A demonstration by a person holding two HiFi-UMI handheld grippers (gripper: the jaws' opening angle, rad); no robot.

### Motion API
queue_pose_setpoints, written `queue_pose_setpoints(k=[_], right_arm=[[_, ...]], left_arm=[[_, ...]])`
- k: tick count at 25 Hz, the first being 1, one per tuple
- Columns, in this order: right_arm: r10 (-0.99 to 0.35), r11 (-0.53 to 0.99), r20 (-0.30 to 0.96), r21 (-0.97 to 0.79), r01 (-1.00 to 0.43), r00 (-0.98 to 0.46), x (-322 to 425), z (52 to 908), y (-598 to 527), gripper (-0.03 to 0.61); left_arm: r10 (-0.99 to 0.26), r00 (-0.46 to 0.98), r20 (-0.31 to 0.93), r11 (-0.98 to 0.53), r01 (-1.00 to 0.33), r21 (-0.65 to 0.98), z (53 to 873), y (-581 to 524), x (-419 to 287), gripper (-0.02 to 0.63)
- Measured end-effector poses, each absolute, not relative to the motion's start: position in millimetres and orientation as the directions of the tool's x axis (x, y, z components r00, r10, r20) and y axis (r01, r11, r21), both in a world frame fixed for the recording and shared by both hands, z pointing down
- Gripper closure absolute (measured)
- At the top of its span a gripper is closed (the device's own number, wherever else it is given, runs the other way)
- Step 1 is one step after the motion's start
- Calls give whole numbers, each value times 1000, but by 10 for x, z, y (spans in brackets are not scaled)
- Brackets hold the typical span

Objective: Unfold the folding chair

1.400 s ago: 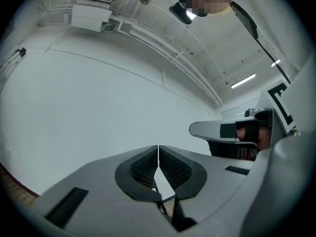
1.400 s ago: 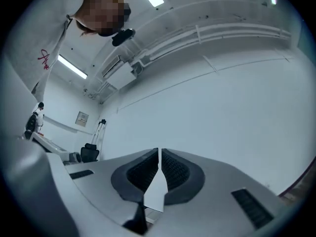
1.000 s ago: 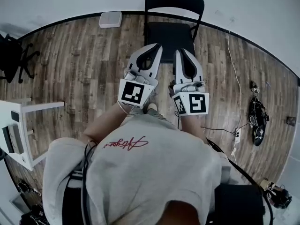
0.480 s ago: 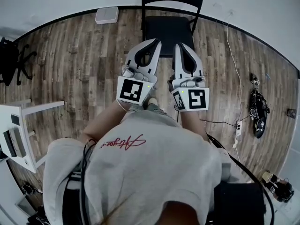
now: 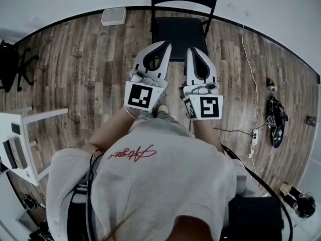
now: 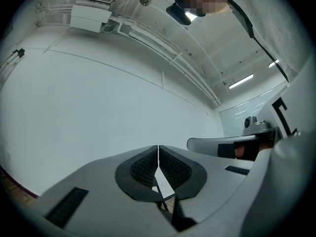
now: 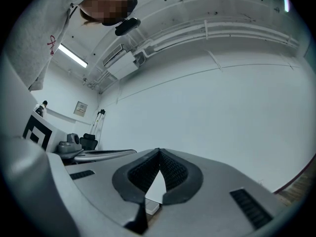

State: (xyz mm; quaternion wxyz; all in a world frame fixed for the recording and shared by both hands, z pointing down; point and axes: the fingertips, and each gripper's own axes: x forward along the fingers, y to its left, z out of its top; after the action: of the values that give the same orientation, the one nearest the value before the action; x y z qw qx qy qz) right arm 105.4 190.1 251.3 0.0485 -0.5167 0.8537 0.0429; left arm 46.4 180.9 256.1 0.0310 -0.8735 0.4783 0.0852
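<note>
A black folding chair stands opened on the wood floor, its backrest against the white wall. I hold both grippers side by side, just short of the seat's front edge and touching nothing. In the head view the left gripper tapers to a closed tip, as does the right gripper. The left gripper view shows its ribbed pads pressed together with nothing between them. The right gripper's pads also meet at the tip, empty. Both gripper views face only bare wall and ceiling, so the chair is out of sight there.
A white box sits by the wall left of the chair. A white table and a black office chair stand at the left. Cables with a power strip and black gear lie at the right.
The head view has shifted slightly, so the chair sits a little higher in the picture. Both grippers stay side by side in front of it.
</note>
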Motion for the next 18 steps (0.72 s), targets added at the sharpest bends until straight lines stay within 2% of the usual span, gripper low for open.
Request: queue_pose_setpoints(k=[18], right_arm=[[-866, 485, -123, 35, -874, -485, 1011, 2482, 1977, 561]], left_arm=[[-833, 520, -188, -533, -846, 18, 2495, 1851, 480, 594]])
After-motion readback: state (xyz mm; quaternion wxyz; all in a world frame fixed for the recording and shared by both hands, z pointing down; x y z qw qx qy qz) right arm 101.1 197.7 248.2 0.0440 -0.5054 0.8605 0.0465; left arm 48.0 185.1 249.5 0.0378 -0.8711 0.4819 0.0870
